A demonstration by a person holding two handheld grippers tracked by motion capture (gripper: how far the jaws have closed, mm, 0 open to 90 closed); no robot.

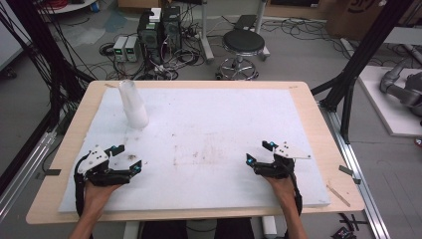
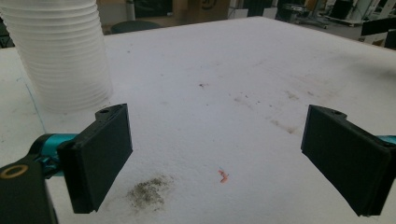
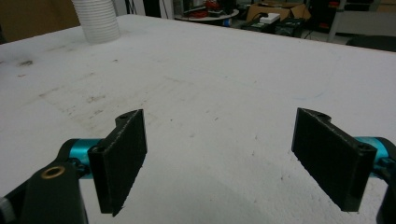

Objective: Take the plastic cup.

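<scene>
Both my grippers rest near the surface's (image 1: 209, 104) front edge, left gripper (image 1: 127, 158) and right gripper (image 1: 259, 153), fingers spread wide and gripping nothing. One stack of cups (image 1: 133, 104) stands upright near the far left corner.

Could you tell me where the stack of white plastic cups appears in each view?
High view: stack of white plastic cups, upper left of the white foam mat.
Left gripper view: top left, close beyond the left finger.
Right gripper view: top left, far off.
Shared landmark: the mat.
</scene>
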